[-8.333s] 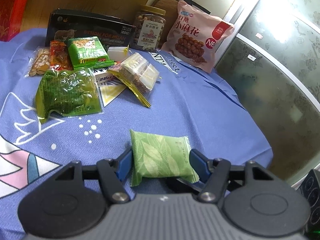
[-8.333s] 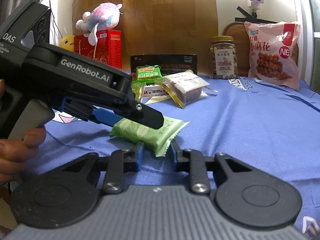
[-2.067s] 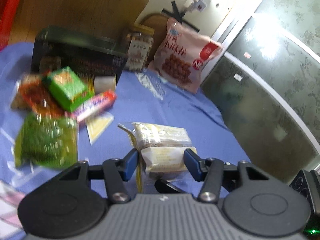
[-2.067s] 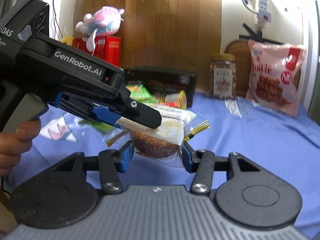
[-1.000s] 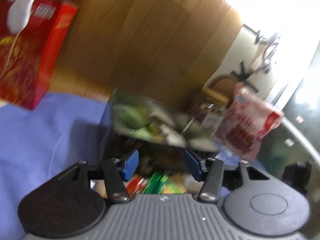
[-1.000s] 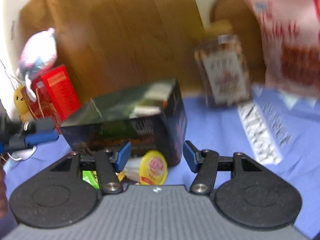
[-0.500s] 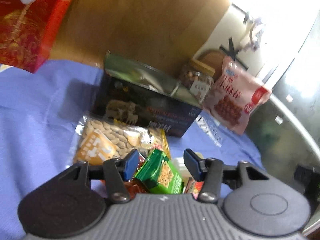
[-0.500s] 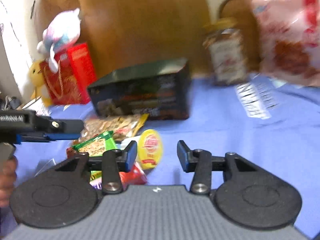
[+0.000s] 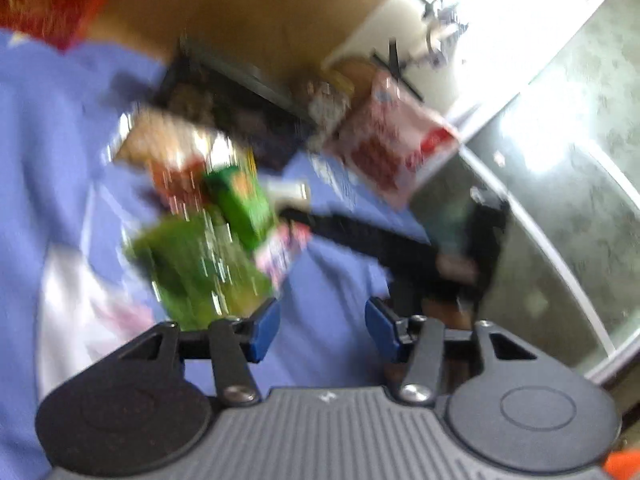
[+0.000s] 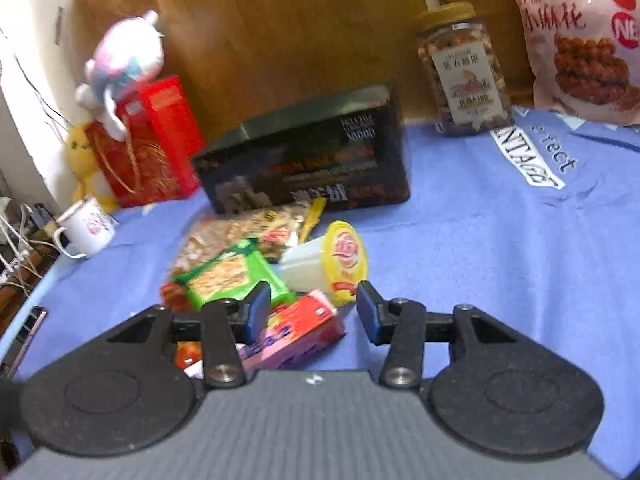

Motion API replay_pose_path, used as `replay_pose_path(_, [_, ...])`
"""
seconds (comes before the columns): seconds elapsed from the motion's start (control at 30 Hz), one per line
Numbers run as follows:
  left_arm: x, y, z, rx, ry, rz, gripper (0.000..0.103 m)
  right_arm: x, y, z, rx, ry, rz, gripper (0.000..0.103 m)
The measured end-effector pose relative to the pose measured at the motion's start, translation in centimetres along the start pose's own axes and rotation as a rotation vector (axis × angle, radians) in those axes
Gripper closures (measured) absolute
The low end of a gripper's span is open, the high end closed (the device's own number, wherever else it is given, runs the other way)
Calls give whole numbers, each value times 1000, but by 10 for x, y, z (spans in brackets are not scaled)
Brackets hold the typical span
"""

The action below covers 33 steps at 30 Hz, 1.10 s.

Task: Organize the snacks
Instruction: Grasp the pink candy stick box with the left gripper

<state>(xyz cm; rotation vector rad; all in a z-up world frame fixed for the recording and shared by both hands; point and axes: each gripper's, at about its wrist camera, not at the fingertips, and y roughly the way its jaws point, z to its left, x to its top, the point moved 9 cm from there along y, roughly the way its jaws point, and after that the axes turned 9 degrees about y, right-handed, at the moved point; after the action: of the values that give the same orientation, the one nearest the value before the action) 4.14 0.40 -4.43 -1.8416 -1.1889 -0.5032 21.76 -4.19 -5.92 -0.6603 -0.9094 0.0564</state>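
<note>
A pile of snacks lies on the blue cloth. In the right wrist view I see a green cracker pack (image 10: pixel 232 274), a yellow-lidded jelly cup (image 10: pixel 346 260), a pink-red bar pack (image 10: pixel 298 330) and a nut bag (image 10: pixel 240 230). My right gripper (image 10: pixel 312 312) is open and empty just above the bar pack and the cup. The left wrist view is blurred: the green pack (image 9: pixel 240 204) and a green bag (image 9: pixel 192 272) lie ahead to the left. My left gripper (image 9: pixel 322 330) is open and empty over bare cloth. The other gripper (image 9: pixel 380 244) crosses ahead of it.
A black box (image 10: pixel 308 156) stands behind the pile. A nut jar (image 10: pixel 464 68) and a big pink bag (image 10: pixel 580 40) stand at the back right. A red box (image 10: pixel 148 140) with plush toys and a white mug (image 10: pixel 88 228) are at the left.
Both grippers have swung over the snack pile. The left view has pulled back and right, now blurred. The right gripper has come closer to the jelly cup and bar pack.
</note>
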Motion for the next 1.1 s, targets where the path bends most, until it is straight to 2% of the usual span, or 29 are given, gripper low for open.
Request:
replay_pose_path(0.03, [-7, 3, 0, 13, 5, 22, 57, -2, -3, -2, 17, 22, 3, 58])
replay_pose_path(0.07, [-13, 5, 4, 44, 13, 40, 58, -4, -9, -3, 30, 34, 5, 67])
replay_pose_path(0.1, [-17, 7, 13, 99, 14, 51, 66, -7, -15, -4, 31, 32, 2, 68])
replay_pose_path(0.2, [-3, -4, 40, 121, -81, 6, 67, -25, -38, 0, 24, -21, -5, 70])
replay_pose_path(0.3, [18, -19, 71, 219, -131, -72, 63, -52, -61, 12, 93, -23, 35, 70])
replay_pose_path(0.37, [24, -23, 82, 219, -178, -94, 62, -65, -78, 21, 127, -52, 20, 69])
replay_pose_path(0.43, [24, -26, 81, 186, -201, -99, 60, -71, -92, 21, 119, -80, -14, 62])
replay_pose_path(0.5, [19, -25, 72, 169, -184, -85, 57, -75, -101, 20, 110, -107, -41, 46])
replay_pose_path(0.73, [11, -12, 35, 136, -61, -38, 42, -93, -117, 30, 168, -177, -43, 46])
replay_pose_path(0.83, [12, -7, 27, 150, -22, -33, 33, -103, -113, 31, 135, -215, -21, 46])
replay_pose_path(0.93, [13, 0, 17, 201, 64, -21, 32, -110, -110, 29, 116, -237, -15, 47])
replay_pose_path(0.97, [11, 4, 14, 222, 94, -3, 35, -111, -110, 30, 108, -252, -21, 47])
replay_pose_path(1.07, [-1, 11, 2, 225, 156, 42, 46, -112, -107, 30, 68, -298, -36, 59])
replay_pose_path(1.1, [-4, 12, 0, 238, 167, 45, 47, -112, -107, 29, 54, -308, -45, 61])
